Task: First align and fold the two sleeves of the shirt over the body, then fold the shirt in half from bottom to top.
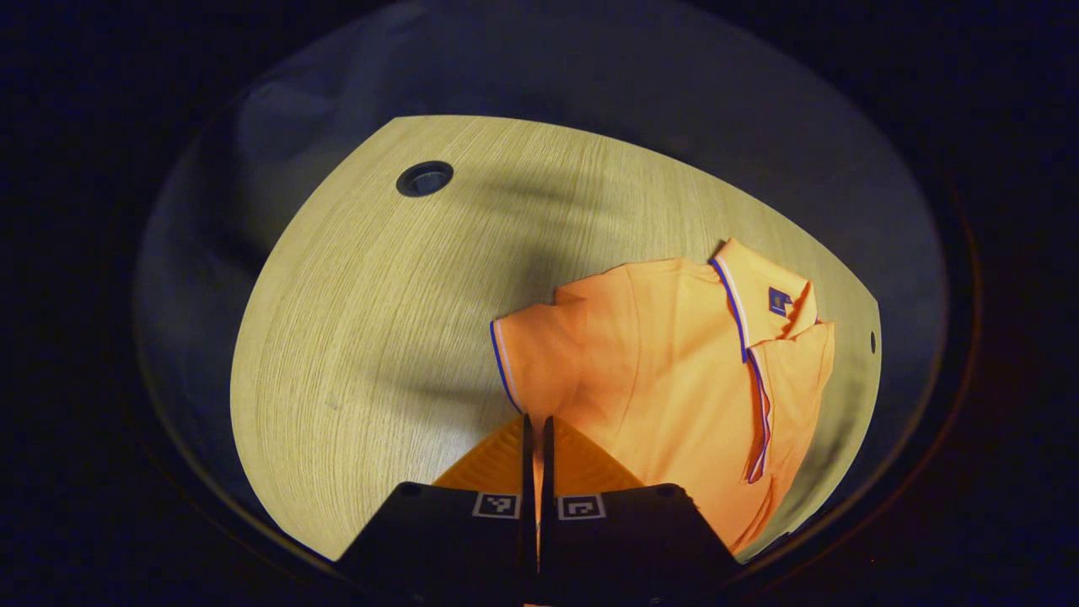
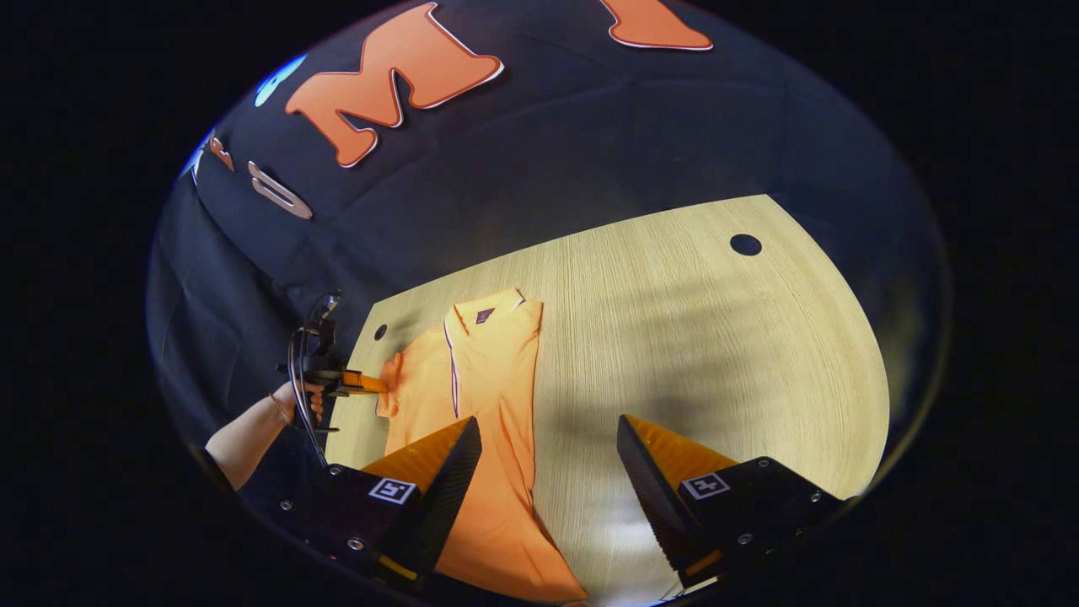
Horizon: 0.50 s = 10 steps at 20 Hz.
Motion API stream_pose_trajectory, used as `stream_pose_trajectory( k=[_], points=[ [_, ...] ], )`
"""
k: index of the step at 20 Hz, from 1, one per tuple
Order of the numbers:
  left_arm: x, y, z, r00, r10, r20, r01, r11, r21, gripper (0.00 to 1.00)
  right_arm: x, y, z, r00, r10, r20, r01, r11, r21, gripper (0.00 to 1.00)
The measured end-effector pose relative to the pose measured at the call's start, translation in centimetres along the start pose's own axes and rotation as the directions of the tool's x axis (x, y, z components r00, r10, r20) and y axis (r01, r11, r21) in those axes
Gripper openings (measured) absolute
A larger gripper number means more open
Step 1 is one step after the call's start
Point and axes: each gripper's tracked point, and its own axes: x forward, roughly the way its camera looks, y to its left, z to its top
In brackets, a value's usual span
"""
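Closest to the lens in the right gripper view, the right gripper [image 2: 548,438] hangs with its fingers spread wide apart, holding nothing, above the pale wood-grain table [image 2: 716,337]. On that table the orange short-sleeved polo shirt with blue-and-white trim [image 2: 493,396] lies lengthwise, collar toward the far edge; its right side looks already folded over the body. The left gripper [image 1: 537,430] has its fingers drawn together at the blue-edged sleeve [image 1: 527,358], apparently pinching its cloth, though the pinch itself is hard to see. Judging by this, the sleeve-folding step is in hand: next, that sleeve should be carried across onto the body and laid flat.
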Motion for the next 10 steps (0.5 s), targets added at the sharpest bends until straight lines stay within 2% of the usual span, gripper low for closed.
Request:
stream_pose_trajectory(
  k=[5,9,10],
  points=[
    [-2.7,-7.3,-0.2,0.991,-0.134,0.029,0.132,0.990,0.041,0.02,-1.0,0.1,-0.2,1.000,0.016,0.012,-0.016,1.000,0.008,0.99],
    [-5.0,-15.0,-1.0,0.959,-0.282,0.017,0.280,0.958,0.059,0.01,-1.9,0.2,-0.8,1.000,0.024,0.012,-0.024,1.000,-0.004,0.99],
    [-5.2,-16.5,-1.5,0.954,-0.298,0.002,0.298,0.953,0.054,0.02,-2.2,0.2,-0.9,1.000,0.026,0.012,-0.026,1.000,-0.004,0.99]
  ],
)
